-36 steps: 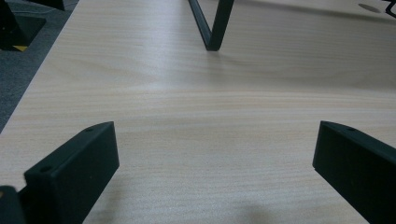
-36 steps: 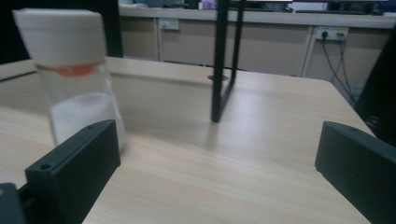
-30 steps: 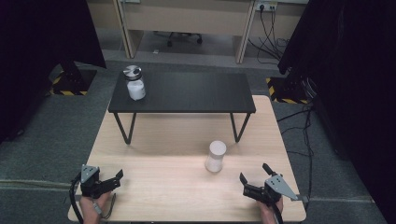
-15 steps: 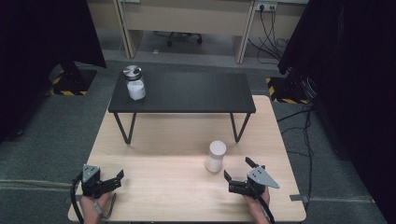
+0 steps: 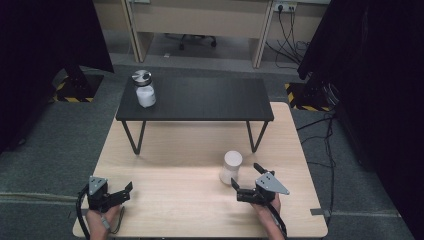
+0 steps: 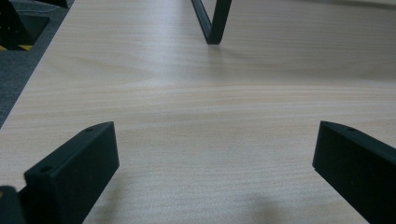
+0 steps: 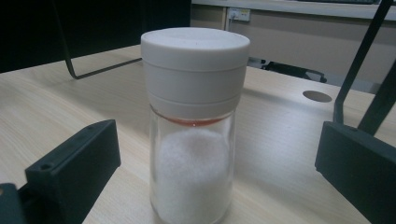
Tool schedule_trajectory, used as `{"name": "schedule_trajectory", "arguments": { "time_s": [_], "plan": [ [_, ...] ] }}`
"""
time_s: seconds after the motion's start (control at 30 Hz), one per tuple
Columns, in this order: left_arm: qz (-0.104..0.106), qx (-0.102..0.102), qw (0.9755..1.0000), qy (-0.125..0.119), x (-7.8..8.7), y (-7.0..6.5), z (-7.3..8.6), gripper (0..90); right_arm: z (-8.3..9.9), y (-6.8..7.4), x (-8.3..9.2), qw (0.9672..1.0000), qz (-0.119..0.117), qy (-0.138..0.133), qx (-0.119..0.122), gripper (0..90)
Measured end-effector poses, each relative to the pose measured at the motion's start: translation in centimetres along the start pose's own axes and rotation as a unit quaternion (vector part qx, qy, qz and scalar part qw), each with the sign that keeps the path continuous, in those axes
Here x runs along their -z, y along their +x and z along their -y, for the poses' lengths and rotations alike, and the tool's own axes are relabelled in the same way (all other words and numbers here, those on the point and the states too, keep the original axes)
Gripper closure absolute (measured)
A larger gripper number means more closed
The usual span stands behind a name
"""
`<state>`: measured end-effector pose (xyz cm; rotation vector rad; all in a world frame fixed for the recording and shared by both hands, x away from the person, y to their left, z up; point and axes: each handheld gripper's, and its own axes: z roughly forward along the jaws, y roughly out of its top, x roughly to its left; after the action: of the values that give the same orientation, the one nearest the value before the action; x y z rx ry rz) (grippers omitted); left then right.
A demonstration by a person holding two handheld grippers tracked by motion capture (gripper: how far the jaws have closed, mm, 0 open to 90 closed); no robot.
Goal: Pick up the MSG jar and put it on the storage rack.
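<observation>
Item one, the table (image 5: 165, 200): pale wood-grain top, matte, bare apart from what I list here, standing on grey carpet (image 5: 60, 165). Item two, a low black bench (image 5: 200, 98) with thin angled metal legs, set across the far half of the table. On its left end stands a glass jar (image 5: 145, 90) with a round metal lid, white contents inside. Item three, the room: black curtains (image 5: 45, 40) on both sides, beige furniture along the back wall with a wall socket (image 5: 286, 6) and hanging cables, and yellow-black hazard tape on the floor at either side of the bench. Item four, my work piece: a clear glass shaker (image 7: 194, 126) with a white screw cap, about half full of white granules, a thin red ring under the cap. It stands upright on the table, just in front of the bench's right leg. I can read no label, brand or writing on it or anywhere else. Item five, my right hand-held gripper (image 5: 247, 181): jaws spread wide, one to each side of the shaker and touching neither side of it. Item six, my left hand-held gripper (image 5: 124, 192): near the table's front left corner, jaws wide apart over bare wood, well away from the shaker.
</observation>
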<state>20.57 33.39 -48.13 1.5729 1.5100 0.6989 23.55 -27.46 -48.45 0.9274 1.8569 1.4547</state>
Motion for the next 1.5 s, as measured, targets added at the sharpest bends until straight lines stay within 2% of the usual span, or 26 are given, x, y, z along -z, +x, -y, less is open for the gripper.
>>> {"name": "schedule_trajectory", "arguments": {
  "time_s": [0.17, 0.73, 1.0, 1.5],
  "plan": [
    [-0.002, 0.001, 1.0, -0.002, 0.1, 0.0, 0.1, 0.0, -0.4, 0.1, -0.7, 0.9999, 0.001, 0.002, 0.012, 0.2],
    [-0.001, -0.001, 1.0, -0.001, 0.0, -0.1, 0.0, 0.0, -1.1, -0.2, -2.4, 0.9999, -0.016, 0.001, 0.003, 0.4],
    [-0.001, -0.003, 1.0, 0.002, 0.0, -0.1, 0.0, 0.0, -1.1, -0.1, -3.0, 0.9998, -0.012, -0.004, -0.013, 2.2],
    [-0.003, -0.007, 1.0, -0.001, 0.0, -0.2, 0.1, 0.0, -0.5, -0.2, -3.6, 0.9988, -0.014, -0.019, -0.043, 14.9]
  ]
}}
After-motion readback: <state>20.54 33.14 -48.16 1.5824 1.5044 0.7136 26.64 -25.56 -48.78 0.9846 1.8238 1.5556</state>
